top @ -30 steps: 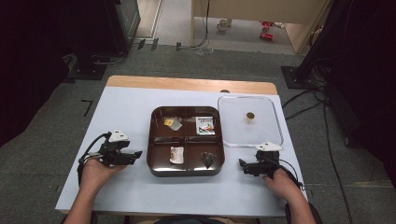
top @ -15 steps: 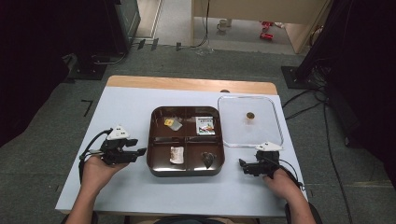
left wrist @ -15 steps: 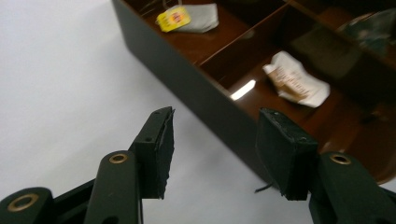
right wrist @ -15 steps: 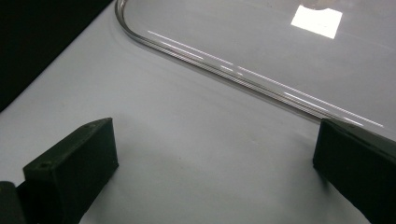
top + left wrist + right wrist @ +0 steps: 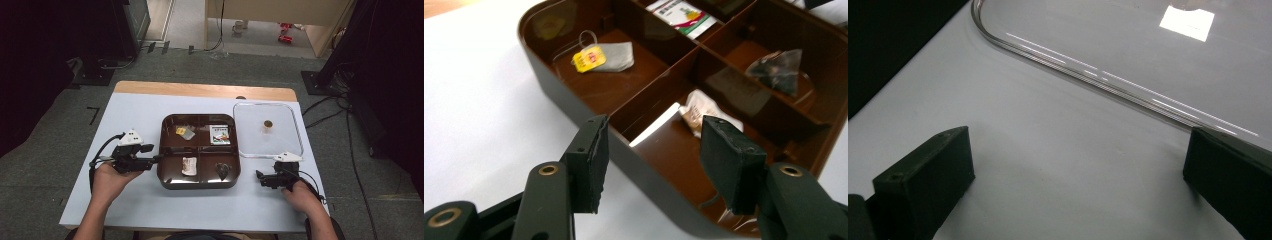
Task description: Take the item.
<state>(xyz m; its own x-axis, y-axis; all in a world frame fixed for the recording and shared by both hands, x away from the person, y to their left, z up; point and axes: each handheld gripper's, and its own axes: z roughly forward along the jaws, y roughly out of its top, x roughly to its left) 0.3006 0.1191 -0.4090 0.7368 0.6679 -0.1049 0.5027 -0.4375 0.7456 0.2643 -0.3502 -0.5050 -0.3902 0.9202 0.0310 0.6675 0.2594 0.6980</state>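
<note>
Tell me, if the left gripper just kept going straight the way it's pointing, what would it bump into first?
Most likely the brown tray's near side wall. The left gripper points right at it with open jaws, one jaw outside the wall and one over it. Whether it already touches is unclear.

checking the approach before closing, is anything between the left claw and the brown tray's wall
Nothing visible is. The left claw is open and its jaws straddle the near wall of the brown tray, one outside, one over the compartment with the white packet.

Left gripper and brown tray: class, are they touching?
Cannot tell. In the left gripper view the open left gripper straddles the tray wall, but no plain gap or contact shows at either jaw.
</note>
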